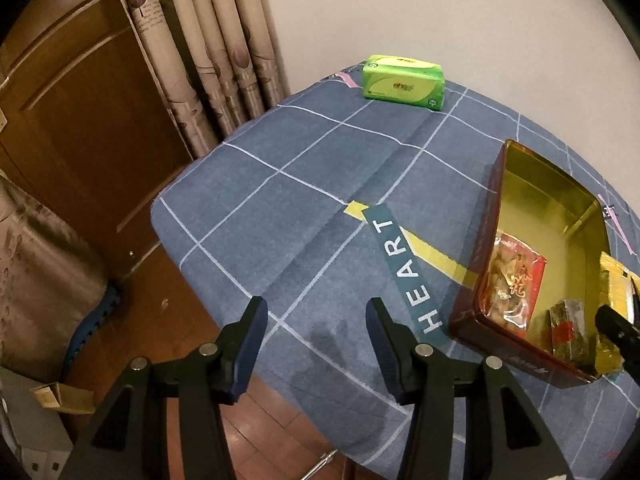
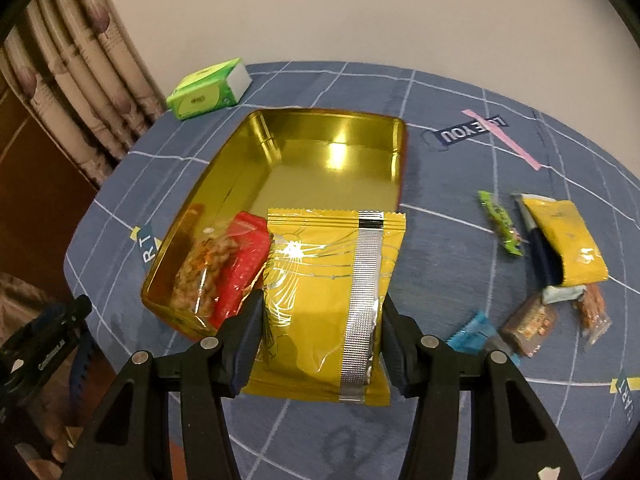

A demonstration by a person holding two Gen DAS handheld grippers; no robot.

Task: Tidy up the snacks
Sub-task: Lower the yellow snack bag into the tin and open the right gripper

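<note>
That yellow snack bag (image 2: 326, 304) is clamped between your right gripper (image 2: 322, 338) jaws, hanging over the near end of the gold tin (image 2: 240, 168), where a red packet (image 2: 240, 268) already lies. Loose snacks (image 2: 528, 324) sit on the blue cloth (image 2: 460, 184) to the right. Your left gripper (image 1: 316, 344) is parted, holding nothing, beside the tin.

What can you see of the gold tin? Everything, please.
The gold tin is a shallow rectangular metal box with rounded corners, shiny gold inside and dark red outside, lid absent. It sits flat on the blue checked tablecloth, near the green tissue pack. Its far half is bare; at the near end lie a red-and-clear snack bag and, in the left wrist view, a small foil packet. The yellow pouch, pinched in the right gripper, overlaps its near rim.
</note>
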